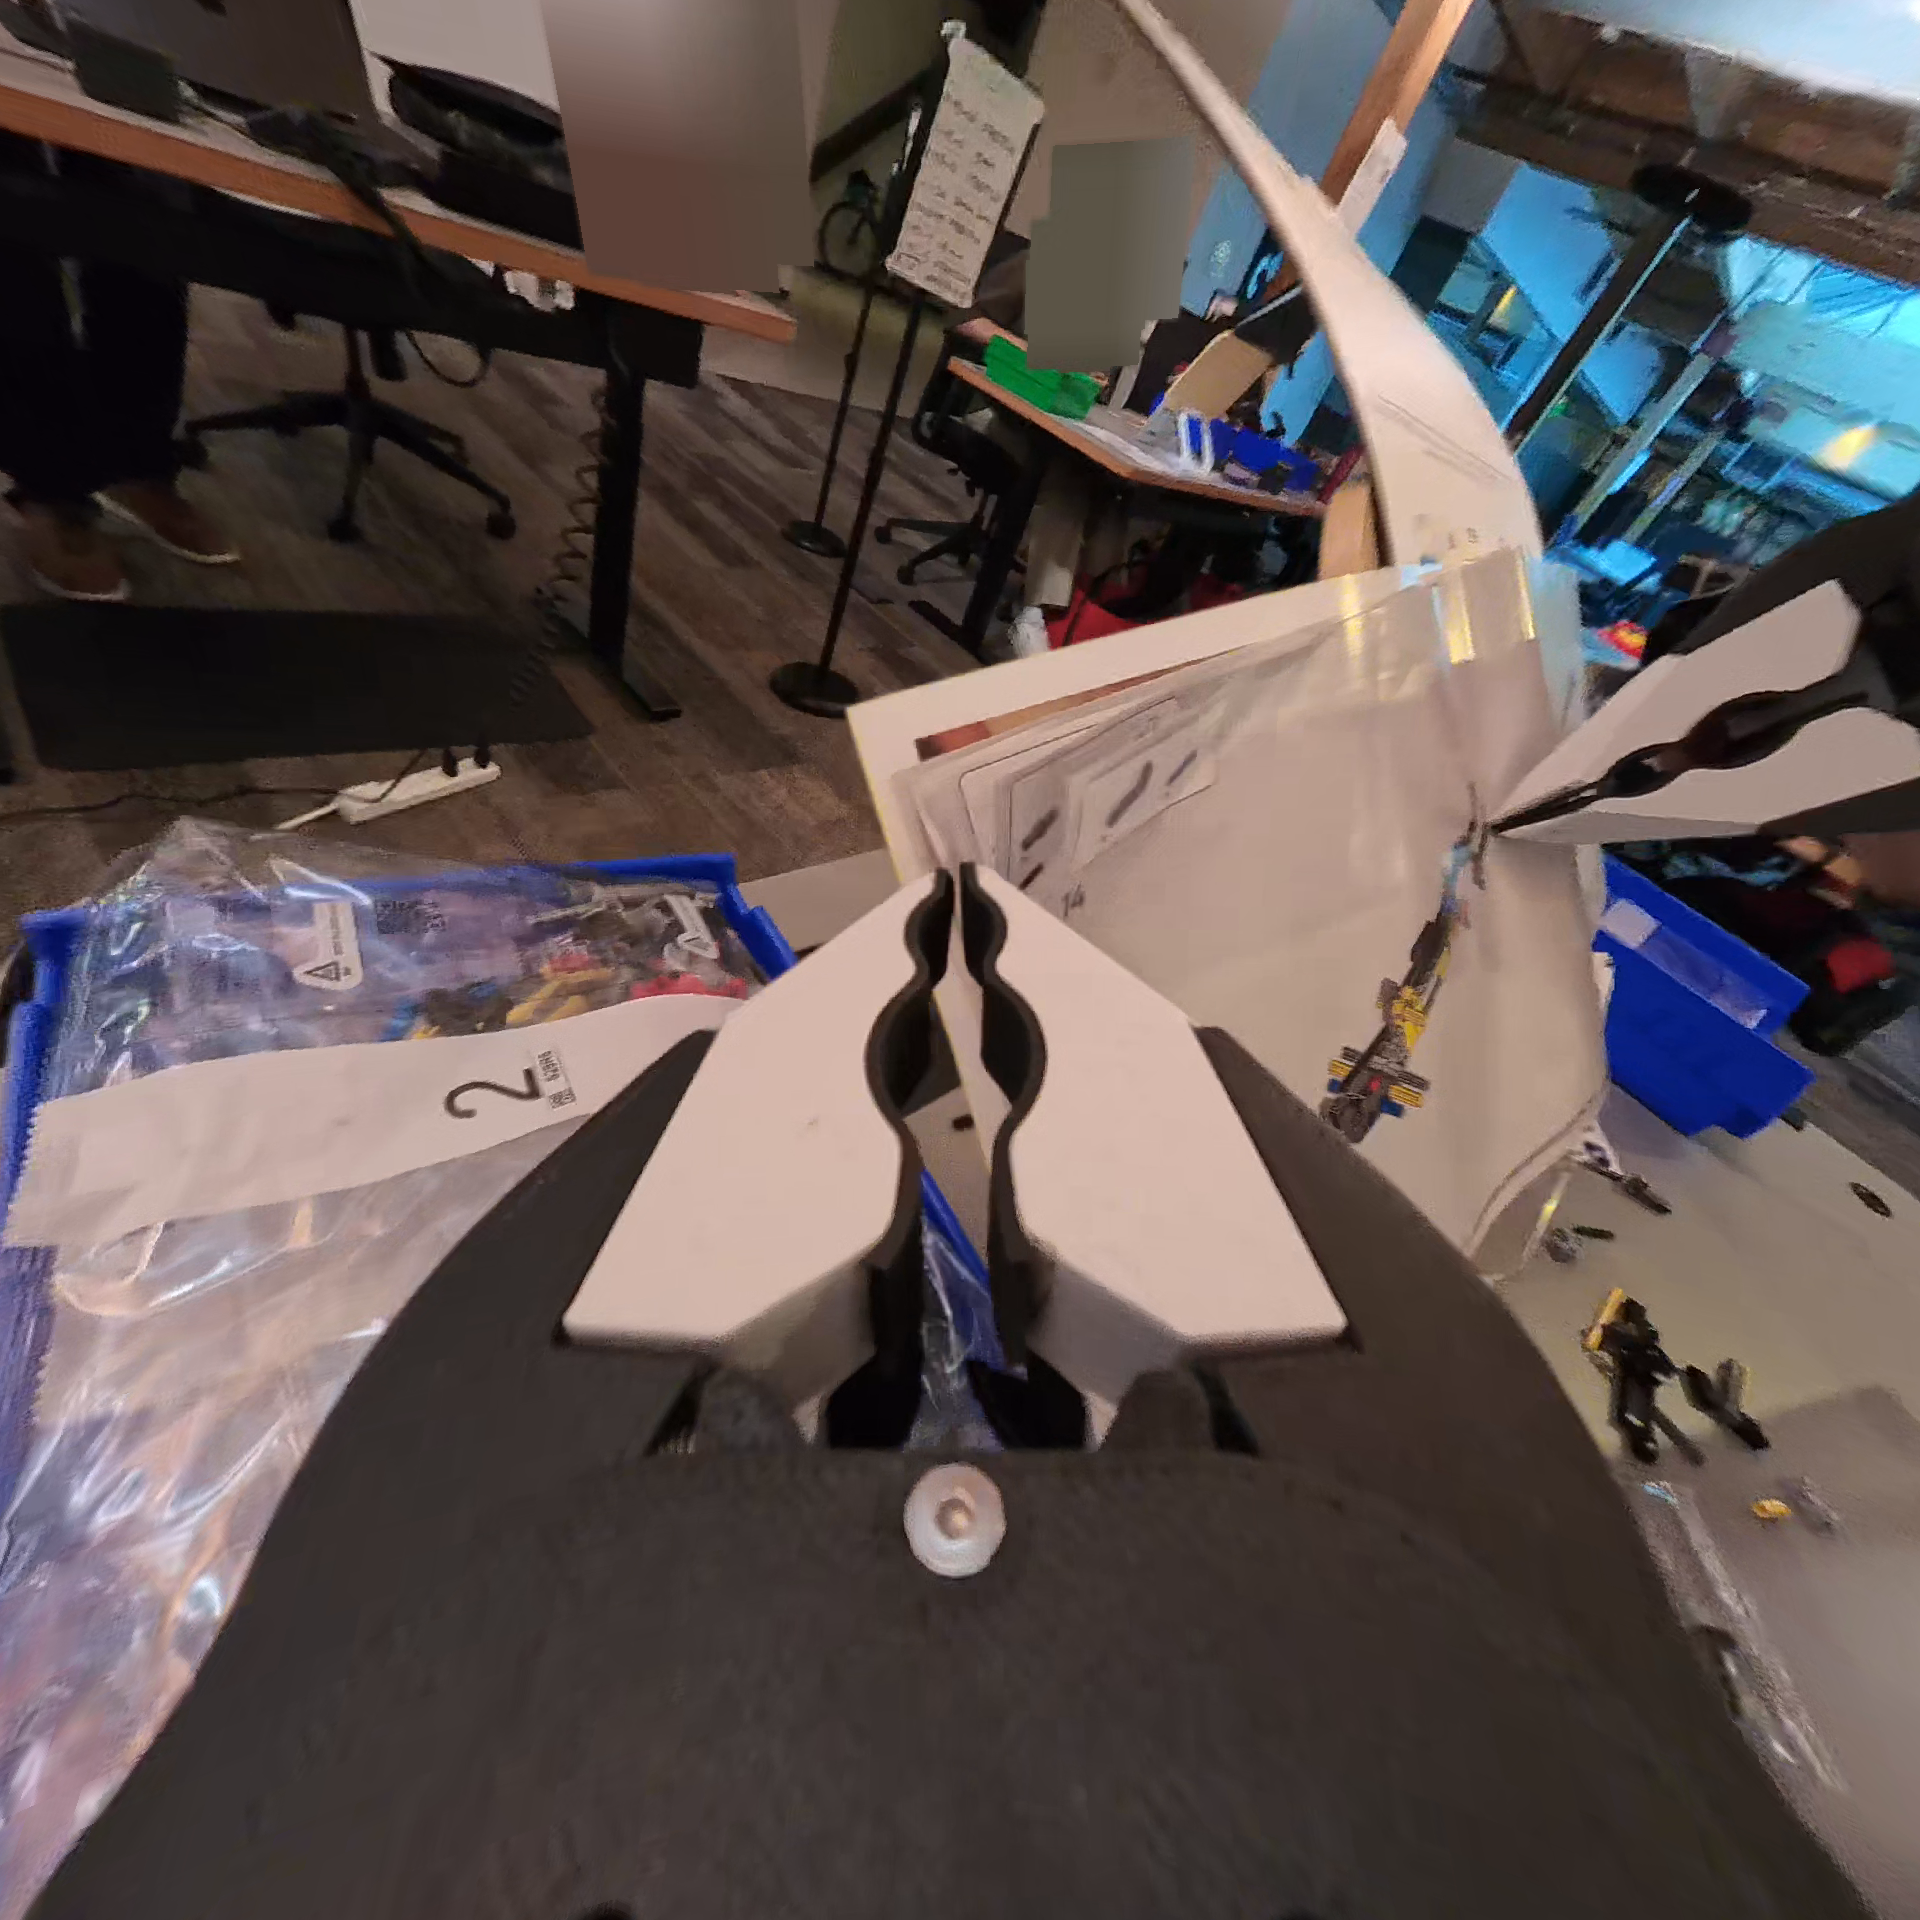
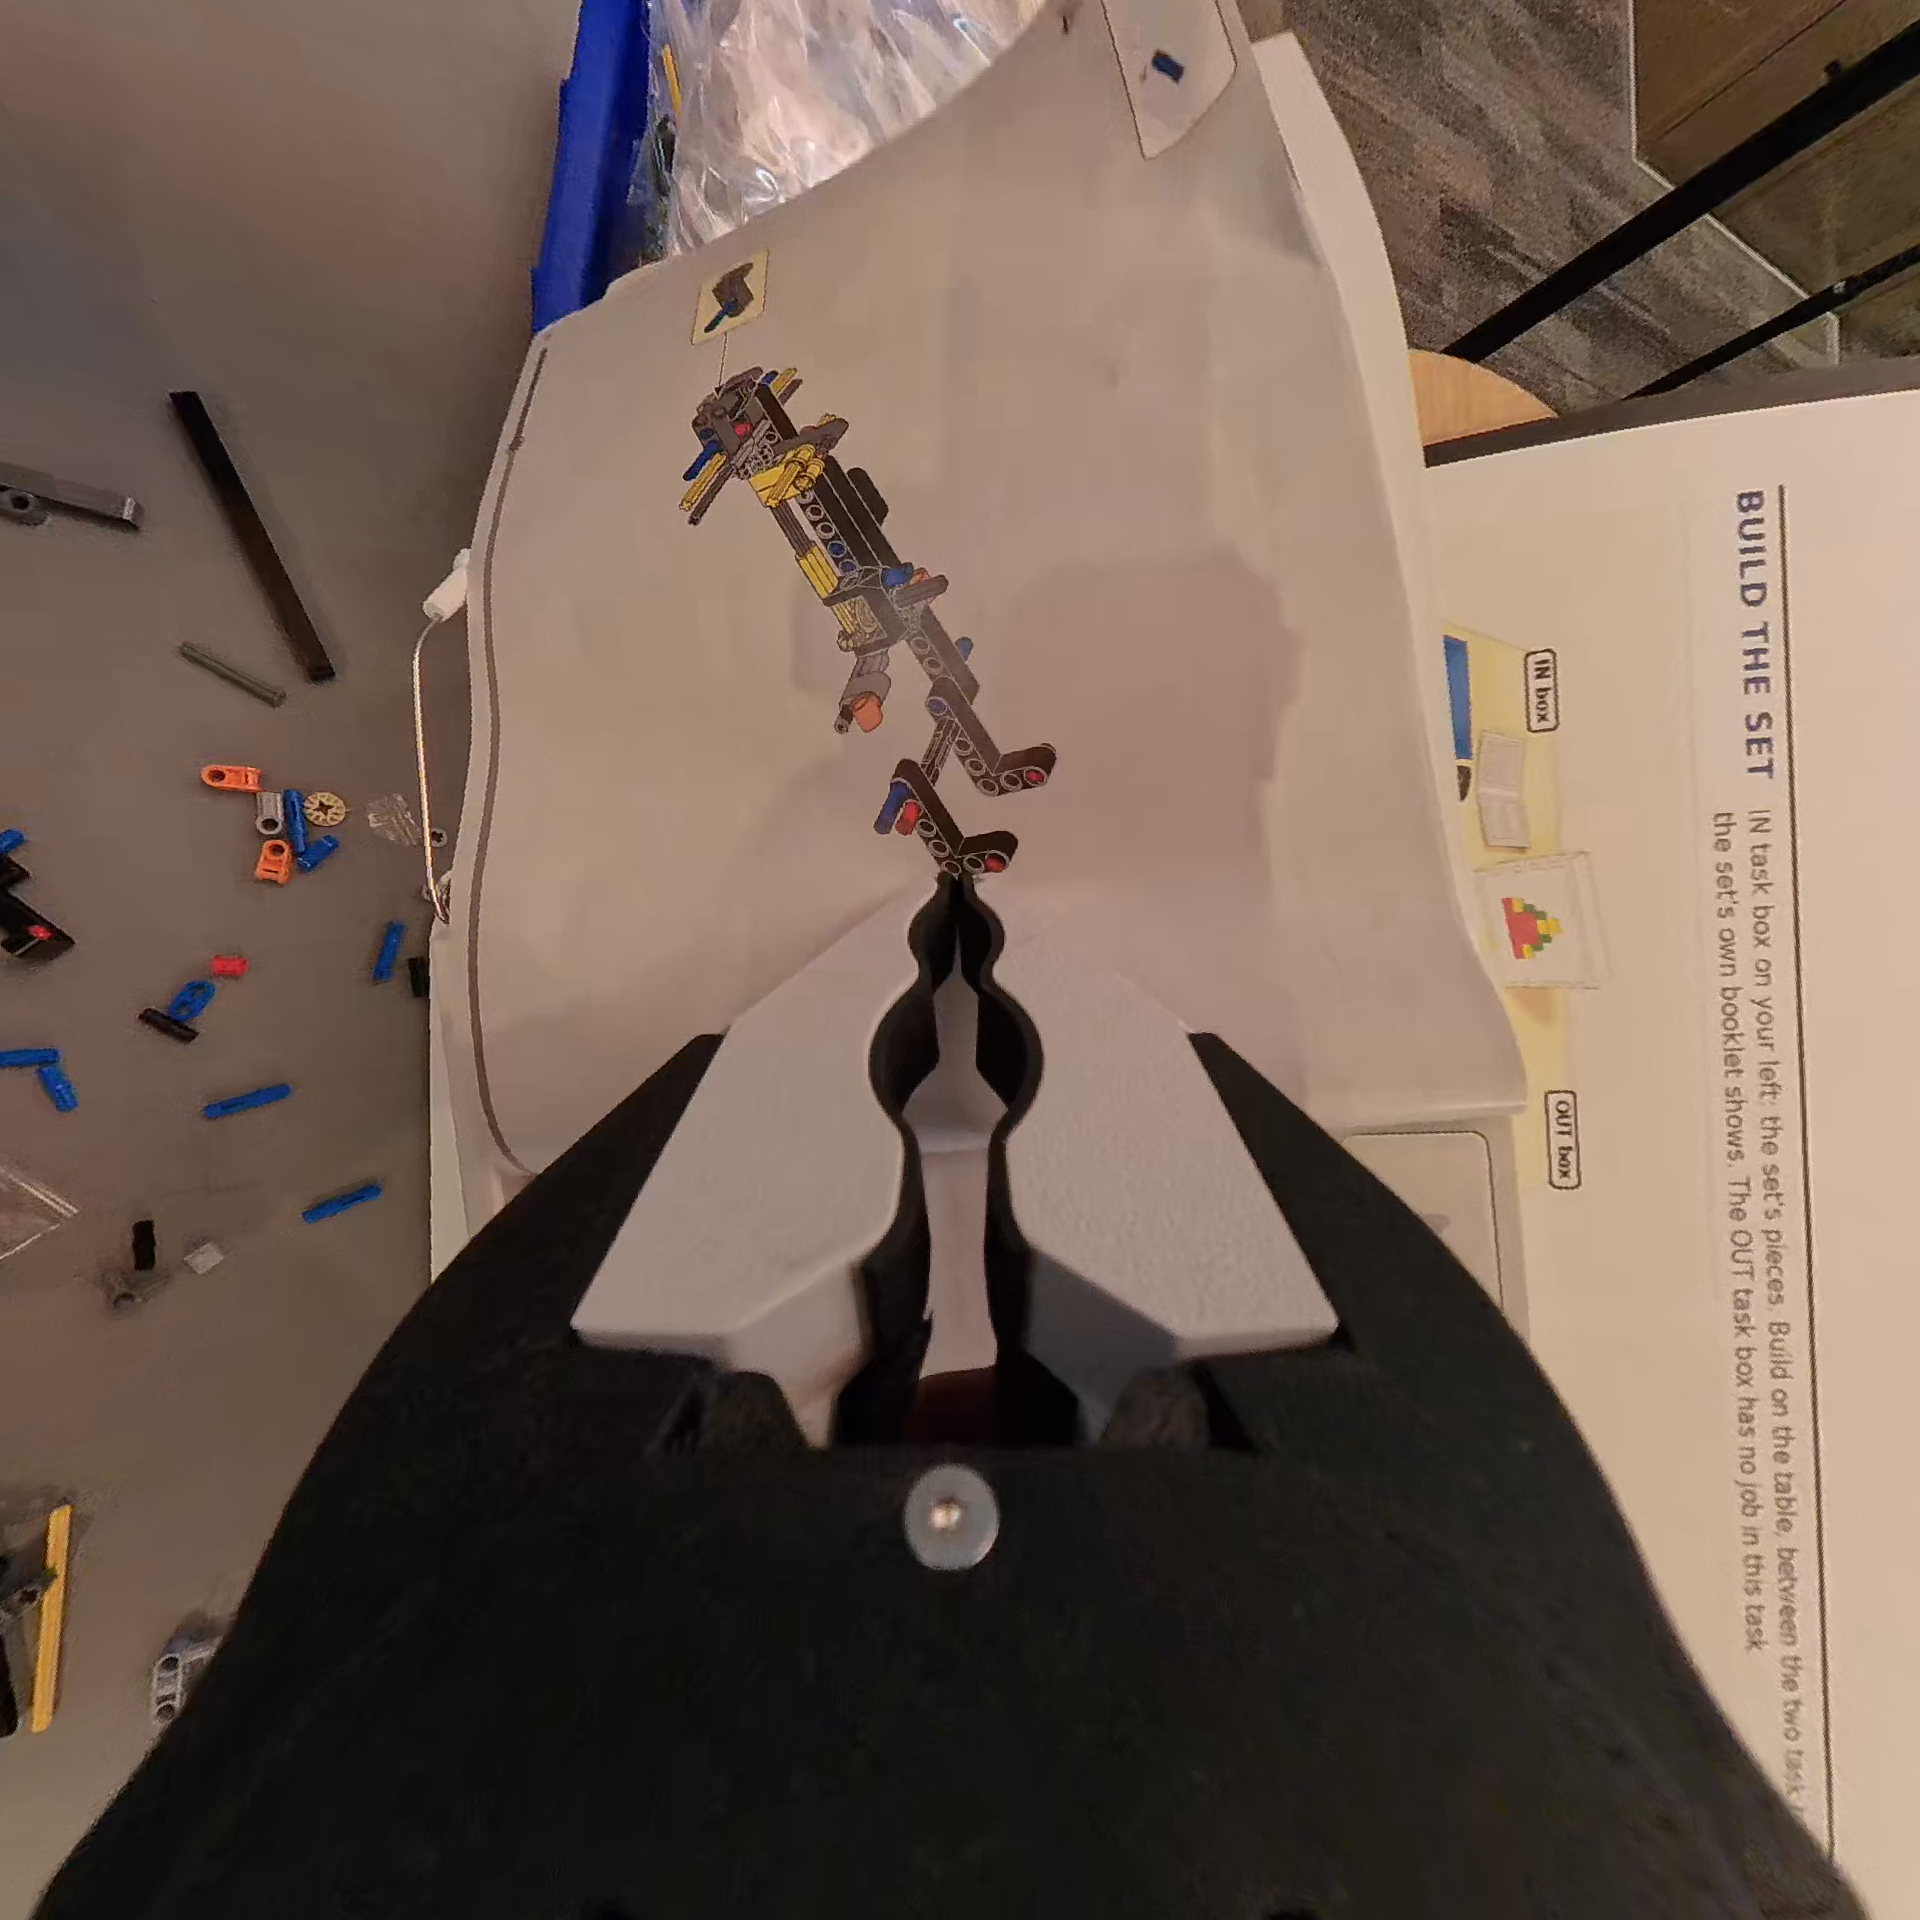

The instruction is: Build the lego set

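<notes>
Both claws — left claw (image 1: 954, 883), right claw (image 2: 954, 888) — pinch booklet pages (image 2: 1143, 623).

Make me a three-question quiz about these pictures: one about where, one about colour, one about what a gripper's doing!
1. Where do the loose Lego pieces lie?
A on a shelf
B on the table
C on the floor

2. What colour is the bin holding the bags?
A red
B blue
C green

3. The right gripper is:
A wide open
B holding a brick
C shut on a booklet page

Answers:
1. B, they are scattered over the grey table.
2. B, its rim is blue.
3. C, its tips pinch the page.
</notes>
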The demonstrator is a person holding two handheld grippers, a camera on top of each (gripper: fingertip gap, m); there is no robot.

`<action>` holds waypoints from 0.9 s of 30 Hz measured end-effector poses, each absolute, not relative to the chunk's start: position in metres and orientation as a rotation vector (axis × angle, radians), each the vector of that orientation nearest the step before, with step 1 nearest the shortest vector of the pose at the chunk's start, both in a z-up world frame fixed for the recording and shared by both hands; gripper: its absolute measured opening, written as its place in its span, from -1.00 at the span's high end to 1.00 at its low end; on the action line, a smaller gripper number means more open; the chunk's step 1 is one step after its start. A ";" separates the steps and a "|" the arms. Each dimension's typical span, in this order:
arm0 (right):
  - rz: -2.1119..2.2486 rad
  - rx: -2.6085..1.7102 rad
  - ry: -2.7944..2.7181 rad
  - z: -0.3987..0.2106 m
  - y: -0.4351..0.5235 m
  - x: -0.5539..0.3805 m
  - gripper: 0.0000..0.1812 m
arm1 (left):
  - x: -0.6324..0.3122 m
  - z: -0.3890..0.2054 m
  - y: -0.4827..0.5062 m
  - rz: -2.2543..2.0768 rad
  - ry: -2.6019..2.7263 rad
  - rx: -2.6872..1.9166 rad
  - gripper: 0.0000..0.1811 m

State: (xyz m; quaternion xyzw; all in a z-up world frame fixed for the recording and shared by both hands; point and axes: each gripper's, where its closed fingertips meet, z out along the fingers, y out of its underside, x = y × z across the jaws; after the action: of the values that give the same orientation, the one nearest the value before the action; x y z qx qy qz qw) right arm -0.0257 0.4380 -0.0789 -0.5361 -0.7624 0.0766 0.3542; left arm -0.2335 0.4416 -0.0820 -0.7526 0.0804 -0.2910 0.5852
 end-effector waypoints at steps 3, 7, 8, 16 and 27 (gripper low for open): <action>0.195 -1.380 -1.969 -0.078 0.437 -0.026 1.00 | -0.234 -0.068 0.426 -0.769 0.182 -1.669 0.87; 0.202 -1.367 -1.965 -0.077 0.434 -0.029 1.00 | -0.224 -0.060 0.405 -0.825 0.251 -1.608 0.66; 0.200 -1.363 -1.966 -0.077 0.433 -0.029 1.00 | -0.221 -0.062 0.403 -0.828 0.266 -1.613 0.65; 0.200 -1.353 -1.967 -0.074 0.427 -0.032 1.00 | -0.214 -0.070 0.404 -0.760 0.316 -1.649 0.63; 0.217 -1.343 -1.971 -0.075 0.422 -0.034 1.00 | -0.202 -0.064 0.433 -0.623 0.387 -1.668 0.78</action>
State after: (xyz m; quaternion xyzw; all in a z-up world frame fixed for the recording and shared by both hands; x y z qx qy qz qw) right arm -0.0344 0.4216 -0.0749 -0.5222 -0.7663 0.0844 0.3646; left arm -0.2018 0.4332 -0.0643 -0.7233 0.1680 -0.2701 0.6129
